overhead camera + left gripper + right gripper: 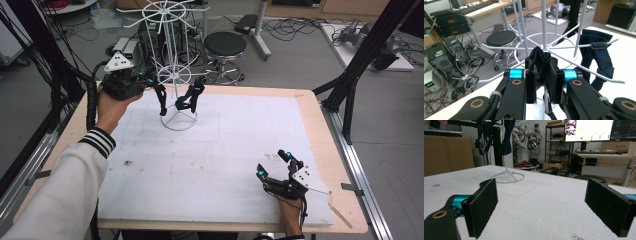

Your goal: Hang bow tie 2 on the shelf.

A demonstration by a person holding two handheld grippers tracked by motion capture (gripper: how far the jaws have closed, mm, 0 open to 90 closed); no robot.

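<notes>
A white wire rack (172, 75) stands on its ring base at the back left of the table. My left gripper (159, 91) is held up beside the rack, shut on a folded black cloth (541, 58) that hangs down from its jaws (162, 106). A dark navy cloth (190, 98) hangs from a rack arm just to the right; in the left gripper view the navy cloth (596, 53) is draped over a white arm. My right gripper (272, 165) rests low at the front right of the table, open, with nothing between its felt pads (484, 205).
A white mat (215, 160) covers most of the wooden table (320, 130). A black stool (225, 45), cables and equipment lie on the floor behind the table. A black frame post (360, 55) rises at the right. A monitor (589, 130) stands far off.
</notes>
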